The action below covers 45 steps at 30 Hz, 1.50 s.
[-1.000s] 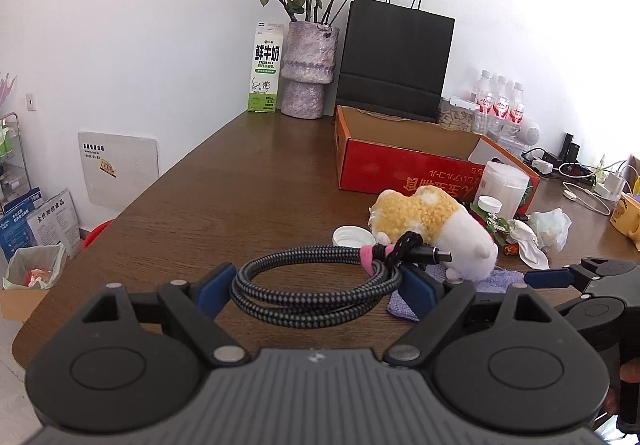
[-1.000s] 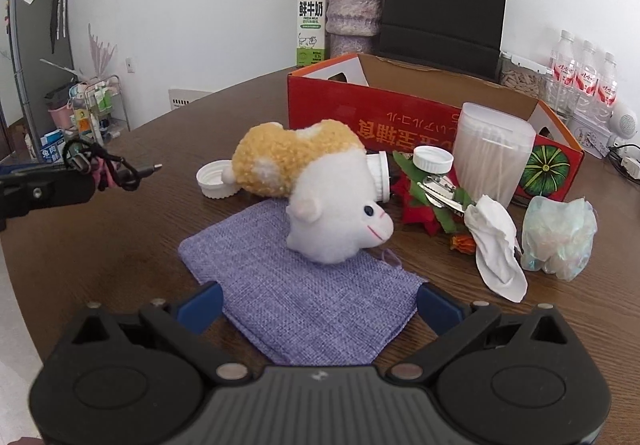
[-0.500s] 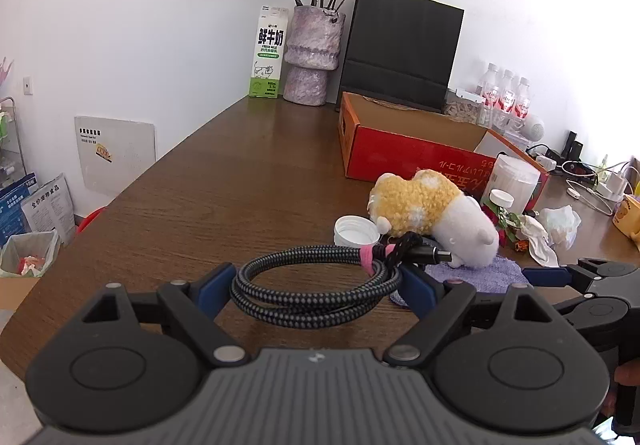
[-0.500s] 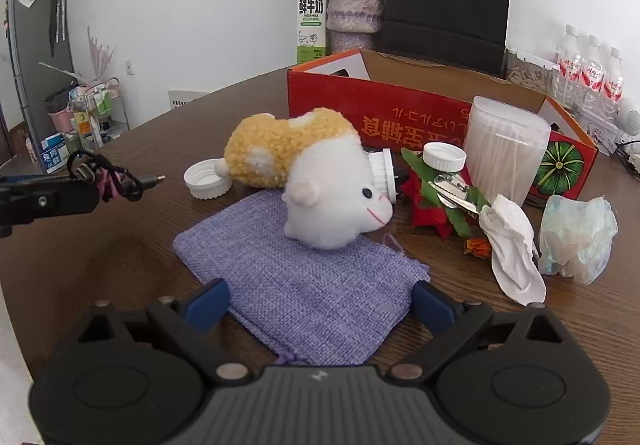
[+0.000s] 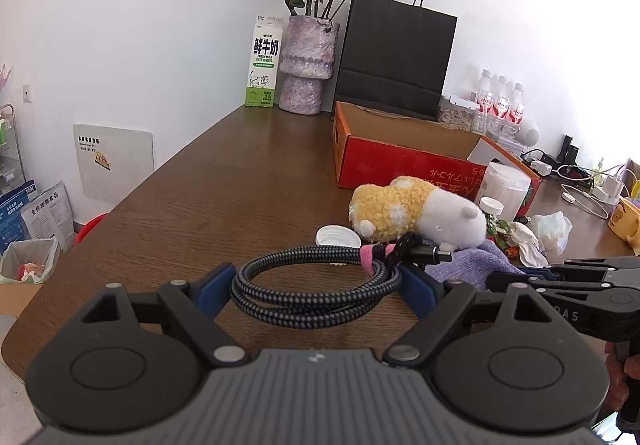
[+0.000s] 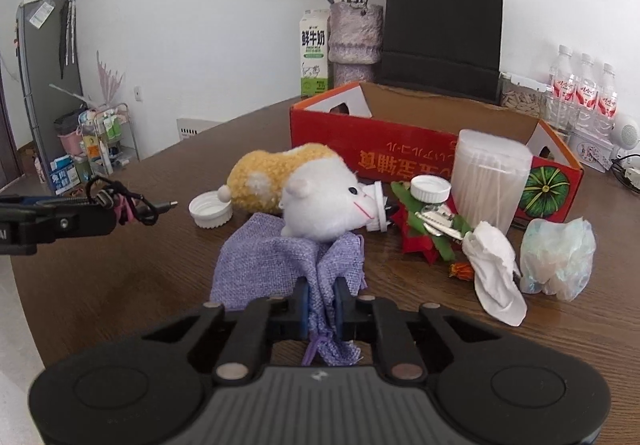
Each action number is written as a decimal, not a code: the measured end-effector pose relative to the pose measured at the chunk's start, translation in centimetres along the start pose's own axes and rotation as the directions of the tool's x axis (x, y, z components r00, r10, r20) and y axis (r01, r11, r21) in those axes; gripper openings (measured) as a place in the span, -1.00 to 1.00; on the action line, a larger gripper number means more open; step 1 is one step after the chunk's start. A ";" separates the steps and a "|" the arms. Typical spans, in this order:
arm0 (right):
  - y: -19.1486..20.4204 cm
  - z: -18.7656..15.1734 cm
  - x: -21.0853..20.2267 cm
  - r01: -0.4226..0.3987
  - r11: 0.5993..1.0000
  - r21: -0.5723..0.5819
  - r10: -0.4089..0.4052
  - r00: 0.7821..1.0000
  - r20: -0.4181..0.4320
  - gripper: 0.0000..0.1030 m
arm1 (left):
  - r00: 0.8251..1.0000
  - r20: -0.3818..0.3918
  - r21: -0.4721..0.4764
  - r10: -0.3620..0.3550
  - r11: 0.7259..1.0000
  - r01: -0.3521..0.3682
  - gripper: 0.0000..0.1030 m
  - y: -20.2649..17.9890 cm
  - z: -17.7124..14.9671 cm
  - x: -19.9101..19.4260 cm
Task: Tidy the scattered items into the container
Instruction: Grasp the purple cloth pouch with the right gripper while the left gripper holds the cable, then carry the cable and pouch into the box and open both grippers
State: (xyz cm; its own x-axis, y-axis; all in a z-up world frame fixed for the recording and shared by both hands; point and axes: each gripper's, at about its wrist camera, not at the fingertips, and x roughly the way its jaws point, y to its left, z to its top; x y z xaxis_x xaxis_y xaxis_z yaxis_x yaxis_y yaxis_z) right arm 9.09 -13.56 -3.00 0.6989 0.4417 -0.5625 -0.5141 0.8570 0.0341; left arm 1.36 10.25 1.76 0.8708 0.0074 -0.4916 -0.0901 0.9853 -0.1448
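My left gripper (image 5: pixel 316 287) is shut on a coiled braided cable (image 5: pixel 312 291) with a pink tie, held above the table; it also shows at the left of the right wrist view (image 6: pixel 120 201). My right gripper (image 6: pixel 320 303) is shut on the near edge of a purple cloth pouch (image 6: pixel 280 265), which bunches up under the plush hamster (image 6: pixel 304 189). The open red cardboard box (image 6: pixel 400 149) stands behind the hamster. A white cap (image 6: pixel 210 209), a clear tub of cotton swabs (image 6: pixel 490 181), a white sock (image 6: pixel 496 269) and a crumpled plastic bag (image 6: pixel 558 259) lie around.
A milk carton (image 5: pixel 264 63), a vase of roses (image 5: pixel 306 65) and a black paper bag (image 5: pixel 396 57) stand at the back. Water bottles (image 6: pixel 582 97) and chargers with cables (image 5: pixel 580 185) sit at the right. The table edge curves off to the left.
My right gripper has closed on the purple pouch and gathered its near edge. The left gripper has kept hold of the cable and drawn back slightly from the box.
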 end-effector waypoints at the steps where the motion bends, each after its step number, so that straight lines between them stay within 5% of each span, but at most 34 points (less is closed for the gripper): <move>1: -0.3 0.2 -0.6 0.001 1.000 0.003 -0.001 1.000 0.015 -0.79 | 1.000 0.009 0.002 -0.004 1.000 0.004 0.71 -0.2 0.2 -0.2; 12: -4.1 2.0 -6.3 0.080 0.995 0.056 -0.088 0.982 0.166 -0.79 | 0.993 0.092 0.049 -0.073 0.996 0.068 0.71 -4.0 2.7 -1.6; 24: -8.3 4.5 -5.9 0.107 0.989 0.107 -0.129 0.964 0.234 -0.78 | 0.984 0.146 0.060 -0.101 0.994 0.093 0.71 -7.1 6.5 1.2; 35: -13.0 9.5 -1.5 0.166 0.973 0.160 -0.205 0.942 0.264 -0.78 | 0.975 0.177 0.072 -0.134 0.990 0.122 0.71 -9.5 11.8 7.9; 45: -16.6 13.4 5.9 0.193 0.962 0.192 -0.234 0.947 0.221 -0.78 | 0.978 0.156 0.073 -0.139 0.989 0.129 0.71 -10.7 15.5 15.7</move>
State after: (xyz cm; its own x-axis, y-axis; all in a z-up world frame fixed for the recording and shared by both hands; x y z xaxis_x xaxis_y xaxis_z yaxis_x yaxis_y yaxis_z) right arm 28.46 -21.65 4.22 0.8917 0.2765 -0.3584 -0.2645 0.9608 0.0832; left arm 23.48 2.46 8.90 0.9395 -0.1031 -0.3267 0.0584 0.9879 -0.1438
